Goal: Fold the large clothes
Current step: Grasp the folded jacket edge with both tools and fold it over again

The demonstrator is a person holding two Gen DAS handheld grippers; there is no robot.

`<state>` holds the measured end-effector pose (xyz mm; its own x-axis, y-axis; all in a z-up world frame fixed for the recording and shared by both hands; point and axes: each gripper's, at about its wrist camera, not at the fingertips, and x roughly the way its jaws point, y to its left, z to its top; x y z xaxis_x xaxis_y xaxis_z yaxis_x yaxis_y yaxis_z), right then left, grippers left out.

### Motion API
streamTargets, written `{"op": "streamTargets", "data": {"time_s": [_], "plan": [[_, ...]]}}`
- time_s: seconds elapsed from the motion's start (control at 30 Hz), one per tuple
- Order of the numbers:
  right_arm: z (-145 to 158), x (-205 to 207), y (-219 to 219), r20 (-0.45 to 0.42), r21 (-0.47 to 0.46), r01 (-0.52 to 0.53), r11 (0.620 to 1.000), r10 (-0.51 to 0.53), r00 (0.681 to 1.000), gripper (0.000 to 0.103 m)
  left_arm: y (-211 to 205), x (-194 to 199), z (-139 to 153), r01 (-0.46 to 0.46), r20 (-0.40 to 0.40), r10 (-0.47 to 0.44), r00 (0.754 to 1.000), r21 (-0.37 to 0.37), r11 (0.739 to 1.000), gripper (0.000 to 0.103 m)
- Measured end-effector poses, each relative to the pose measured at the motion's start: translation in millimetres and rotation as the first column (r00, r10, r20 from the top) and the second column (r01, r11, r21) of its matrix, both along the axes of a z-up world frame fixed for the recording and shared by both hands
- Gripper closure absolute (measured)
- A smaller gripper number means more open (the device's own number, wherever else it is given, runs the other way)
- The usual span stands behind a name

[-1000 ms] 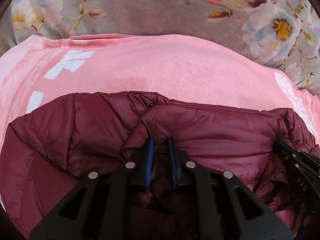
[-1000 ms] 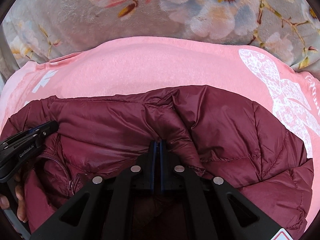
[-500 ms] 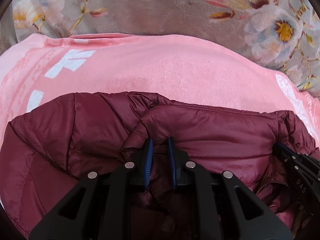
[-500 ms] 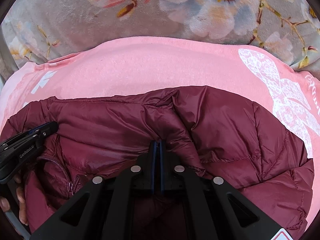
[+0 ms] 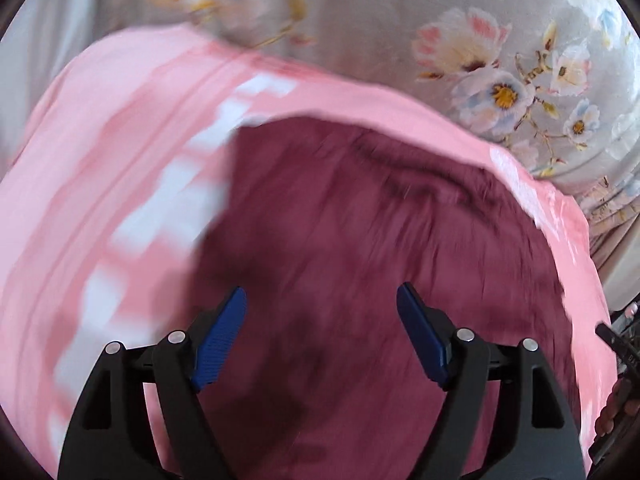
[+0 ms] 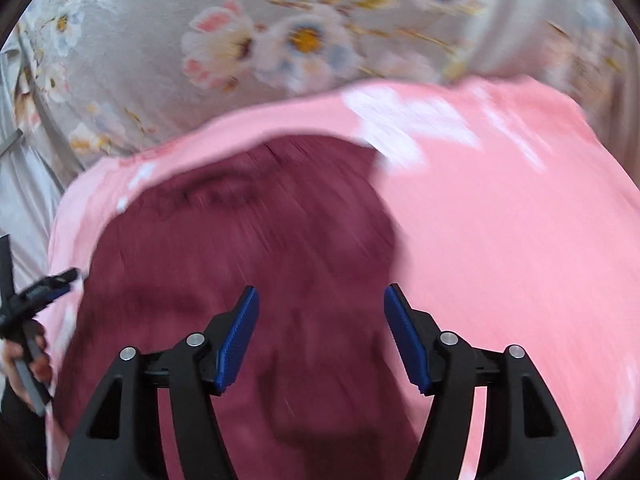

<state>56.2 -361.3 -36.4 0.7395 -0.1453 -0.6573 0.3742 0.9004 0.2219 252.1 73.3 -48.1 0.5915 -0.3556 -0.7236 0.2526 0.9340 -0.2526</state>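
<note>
A dark red puffer jacket (image 5: pixel 360 220) (image 6: pixel 248 240) lies on a pink blanket (image 5: pixel 100 200) (image 6: pixel 500 220) with white print. Both views are blurred by motion. My left gripper (image 5: pixel 320 320) hangs above the jacket, its jaws opening, with nothing between the blue pads (image 5: pixel 220 340). My right gripper (image 6: pixel 320 320) is likewise above the jacket near its right edge, jaws opening, nothing held. The left gripper (image 6: pixel 40 296) also shows at the left edge of the right wrist view, in a person's hand.
Under the pink blanket lies a grey bedspread (image 5: pixel 520 60) (image 6: pixel 200 40) with a flower print, filling the far side. A person's fingers (image 5: pixel 612 412) and part of the right gripper show at the right edge of the left wrist view.
Both grippers have let go of the jacket folds they pinched, their jaws now stand wide. Both have pulled back and away, so more of the jacket and blanket shows, blurred.
</note>
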Motion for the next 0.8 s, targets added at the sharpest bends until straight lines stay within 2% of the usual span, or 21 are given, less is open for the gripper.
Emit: {"op": "streamTargets", "data": {"time_s": [0.1,0.23,0.4,0.5,0.57,0.6,0.63,0.67,0.73,0.8], "plan": [[-25.1,-85.0,-8.2,-0.057,0.038,0.079,0.996,-0.077,0.995,0.037,50.1,-46.6,-22.0,-0.043,-0.078,0.04,0.996,-0.034,0.998,0.028],[-58.5,-153.6,1.0,-0.08,0.139,0.093,0.986,-0.082,0.993,0.036,99.6,-99.8,-52.7,-0.119,-0.192,0.097,0.977,-0.108,0.987,0.028],[-91.6,-167.3,13.4,-0.07,0.232,0.064,0.971,-0.049,0.996,0.032,115.0,-126.1,-62.3,-0.164,-0.209,0.125,0.97,-0.183,0.969,0.028],[-95.2,-161.3,13.4,-0.017,0.245,0.084,0.966,-0.082,0.996,0.027,108.0,-126.8,-62.5,-0.157,-0.209,0.114,0.971,-0.2,0.967,0.028],[-96.4,-154.0,13.3,-0.005,0.259,0.105,0.96,-0.107,0.994,0.027,103.1,-126.7,-63.7,-0.16,-0.203,0.12,0.972,-0.194,0.968,0.035],[-97.1,-149.8,13.2,0.009,0.27,0.104,0.957,-0.111,0.994,0.027,100.2,-126.7,-63.8,-0.157,-0.2,0.119,0.973,-0.184,0.97,0.045],[-97.8,-145.8,13.2,0.016,0.277,0.102,0.955,-0.111,0.994,0.032,96.8,-124.6,-63.4,-0.151,-0.196,0.116,0.974,-0.176,0.973,0.056],[-97.6,-142.0,13.5,0.019,0.279,0.1,0.955,-0.11,0.994,0.038,94.2,-124.3,-63.4,-0.154,-0.192,0.122,0.974,-0.16,0.975,0.063],[-98.1,-133.5,15.0,0.008,0.278,0.084,0.957,-0.09,0.996,0.074,91.7,-125.4,-61.0,-0.137,-0.19,0.104,0.976,-0.171,0.976,0.084],[-97.0,-129.1,15.4,0.024,0.324,0.055,0.944,-0.066,0.998,0.092,93.1,-128.8,-55.4,-0.125,-0.178,0.092,0.98,-0.185,0.975,0.091]]}}
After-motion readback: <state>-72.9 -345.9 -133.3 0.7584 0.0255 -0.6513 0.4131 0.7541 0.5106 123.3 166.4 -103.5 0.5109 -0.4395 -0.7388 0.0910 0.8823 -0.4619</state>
